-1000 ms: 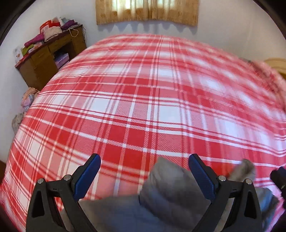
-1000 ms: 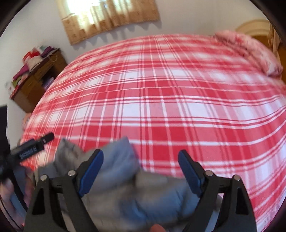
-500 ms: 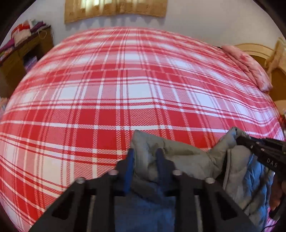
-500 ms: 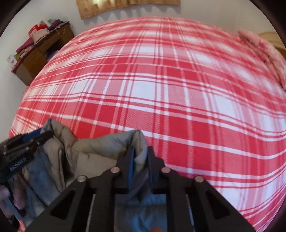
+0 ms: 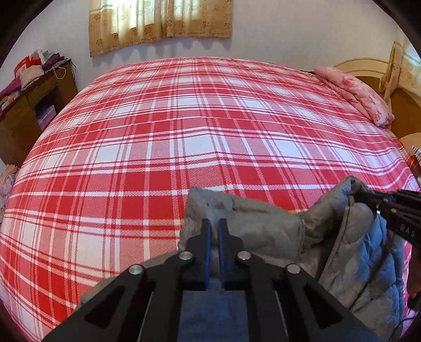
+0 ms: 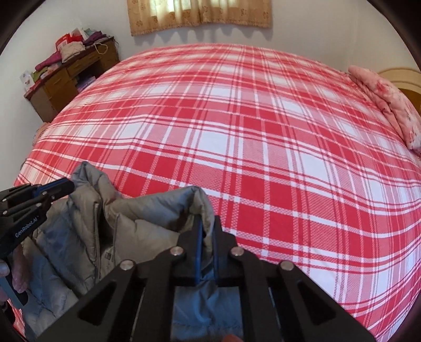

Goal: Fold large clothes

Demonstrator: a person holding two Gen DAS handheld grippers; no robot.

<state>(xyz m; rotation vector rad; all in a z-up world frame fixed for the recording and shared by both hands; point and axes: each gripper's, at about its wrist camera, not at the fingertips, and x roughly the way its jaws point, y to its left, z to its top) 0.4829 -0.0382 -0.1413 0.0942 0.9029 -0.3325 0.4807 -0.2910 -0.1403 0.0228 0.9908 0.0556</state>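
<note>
Plaid bed [image 5: 184, 136] holds jacket [image 5: 263, 226], its lower part hidden behind each hand-held gripper [image 5: 213, 231] [image 6: 206, 234]

A bed is covered by a red and white checked sheet [image 5: 184, 136], which fills most of both views. A pink flowered pillow [image 5: 355, 94] is laid at its right edge, against a cream headboard [image 5: 368, 65]. A brown wooden desk [image 6: 71, 79] is set against the white wall at the left, with folded cloth [image 6: 71, 48] piled on top. Beige curtains [image 5: 160, 23] are hung on the far wall.
</note>
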